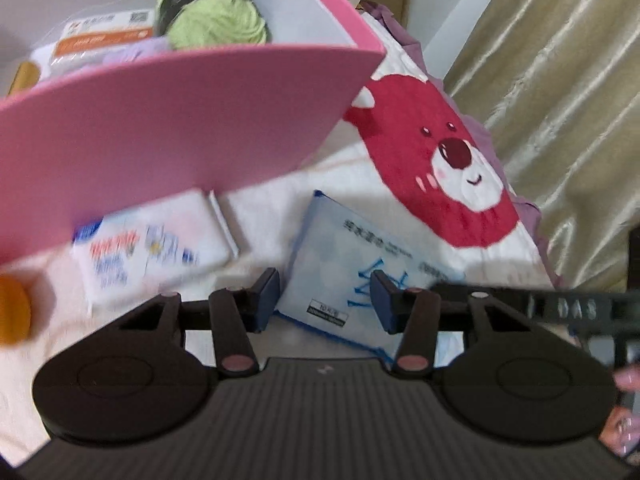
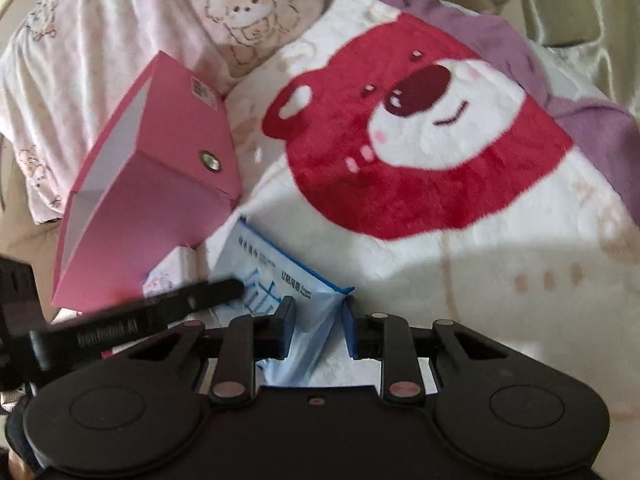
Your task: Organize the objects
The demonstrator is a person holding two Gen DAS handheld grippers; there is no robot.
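The right gripper [image 2: 316, 328] is clamped on the near corner of a blue wipes pack [image 2: 276, 276], crumpling the wrapper between its pads. The pack lies on a bear blanket [image 2: 420, 152] on the bed, just beside a pink box [image 2: 160, 184]. The left gripper [image 1: 324, 300] is part-way closed with the pack's [image 1: 360, 264] near end between its fingers; whether they press it is unclear. The box [image 1: 180, 120] holds green yarn [image 1: 212, 12] and packets; a white packet [image 1: 152, 248] lies beside it.
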